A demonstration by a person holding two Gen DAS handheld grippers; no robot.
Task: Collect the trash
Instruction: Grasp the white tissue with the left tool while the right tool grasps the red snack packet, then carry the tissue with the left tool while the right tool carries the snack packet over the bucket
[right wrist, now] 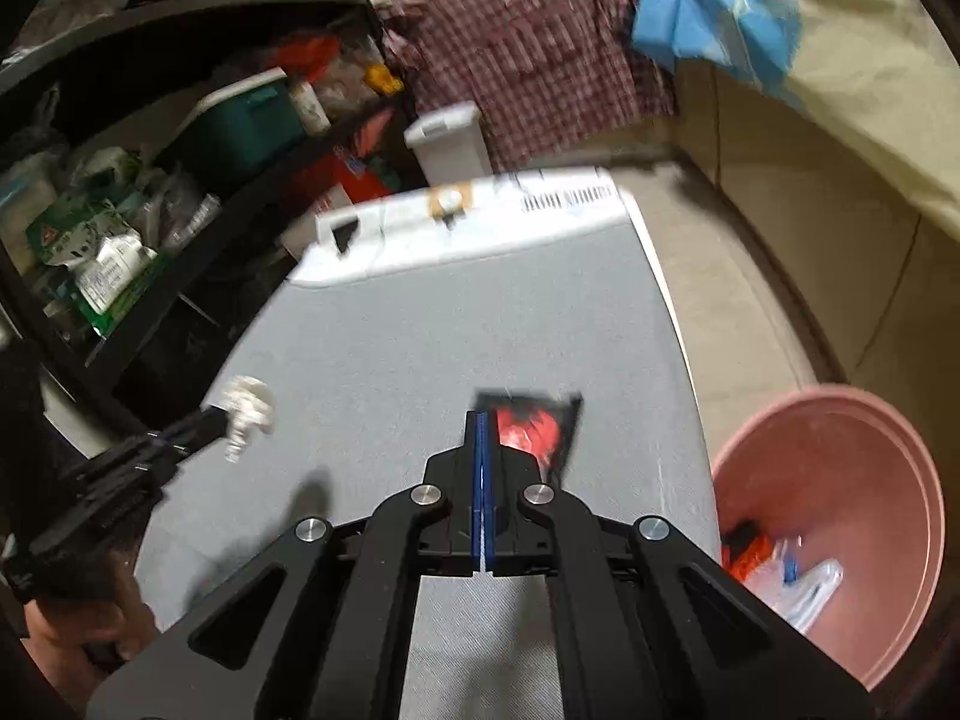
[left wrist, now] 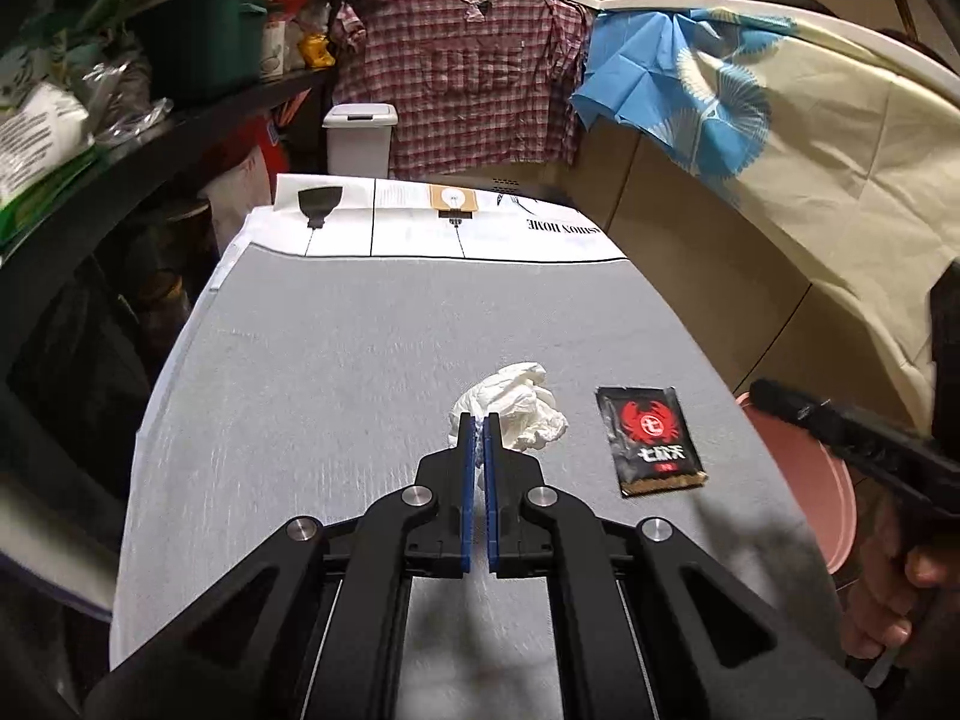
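A crumpled white tissue (left wrist: 522,408) sits pinched between the blue pads of my left gripper (left wrist: 478,420), which is shut on it just above the grey table (left wrist: 360,360). The right wrist view shows the same tissue (right wrist: 246,411) hanging from that gripper (right wrist: 219,417). A black sachet with a red crab logo (left wrist: 651,441) lies flat on the table to the right of the tissue. My right gripper (right wrist: 482,417) is shut with nothing visible between its pads. The blurred sachet (right wrist: 534,432) shows just past its tips. In the left wrist view the right gripper (left wrist: 765,393) is apart from the sachet.
A pink bin (right wrist: 840,468) holding wrappers and plastic stands on the floor by the table's right edge. A white lidded bin (left wrist: 360,141) is beyond the far end. Dark shelves (left wrist: 120,138) full of goods run along the left. Checked and patterned cloths hang at the back.
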